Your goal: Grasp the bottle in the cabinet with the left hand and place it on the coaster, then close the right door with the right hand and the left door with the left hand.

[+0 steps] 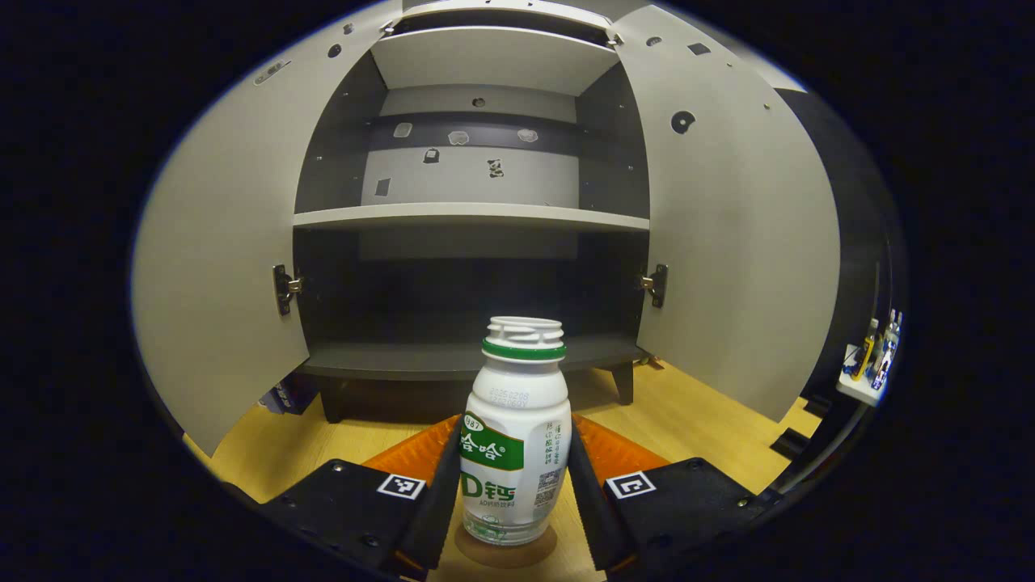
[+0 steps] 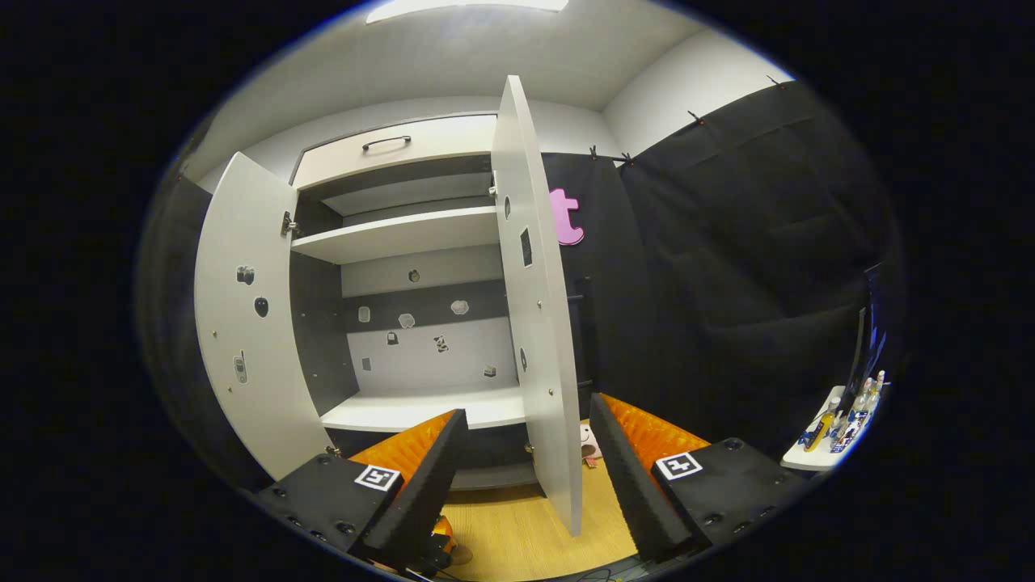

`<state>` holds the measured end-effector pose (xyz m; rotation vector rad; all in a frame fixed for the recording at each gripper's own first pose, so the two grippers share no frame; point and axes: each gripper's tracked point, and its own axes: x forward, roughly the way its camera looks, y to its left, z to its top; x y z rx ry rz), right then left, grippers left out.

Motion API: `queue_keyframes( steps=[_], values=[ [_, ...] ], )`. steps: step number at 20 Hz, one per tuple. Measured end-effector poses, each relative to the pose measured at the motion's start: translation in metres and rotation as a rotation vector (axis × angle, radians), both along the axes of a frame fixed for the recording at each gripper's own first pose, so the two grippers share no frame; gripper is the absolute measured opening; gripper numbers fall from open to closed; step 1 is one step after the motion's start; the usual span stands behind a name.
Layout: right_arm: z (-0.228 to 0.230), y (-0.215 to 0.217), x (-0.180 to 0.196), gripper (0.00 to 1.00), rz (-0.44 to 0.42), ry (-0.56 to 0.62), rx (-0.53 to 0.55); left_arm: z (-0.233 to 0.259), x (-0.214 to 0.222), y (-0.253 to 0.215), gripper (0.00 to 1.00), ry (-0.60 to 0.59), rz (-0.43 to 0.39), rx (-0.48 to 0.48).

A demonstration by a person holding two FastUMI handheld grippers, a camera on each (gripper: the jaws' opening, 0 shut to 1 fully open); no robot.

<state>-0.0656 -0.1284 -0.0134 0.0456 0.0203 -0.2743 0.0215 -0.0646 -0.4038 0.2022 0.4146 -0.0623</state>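
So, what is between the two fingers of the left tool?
In the left gripper view, the bottle stands upright between the left tool's fingers, on the round coaster on the wooden surface.

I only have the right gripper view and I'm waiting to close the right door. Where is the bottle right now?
Observer: The bottle stands upright on the coaster, on the wooden surface in front of the cabinet.
Operator: Is the left gripper clear of it?
Observer: No. The left gripper has one finger against each side of the bottle.
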Motion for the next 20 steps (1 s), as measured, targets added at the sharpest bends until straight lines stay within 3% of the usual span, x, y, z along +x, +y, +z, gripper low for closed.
queue_keyframes(
  steps=[6,13,16,20],
  values=[
    [-0.004,0.000,0.006,0.99,0.008,0.012,0.000,-0.032,-0.009,0.008,0.67,0.041,0.006,-0.007],
    [-0.010,-0.004,0.007,0.99,-0.002,0.020,0.026,-0.030,-0.010,0.005,0.69,0.054,-0.040,-0.005],
    [-0.011,-0.004,0.008,0.99,0.000,0.024,0.028,-0.043,-0.022,0.010,0.72,0.135,-0.044,0.011],
    [-0.013,-0.007,0.010,0.99,-0.003,0.024,0.023,-0.043,-0.026,0.008,0.73,0.156,-0.056,0.013]
  ],
)
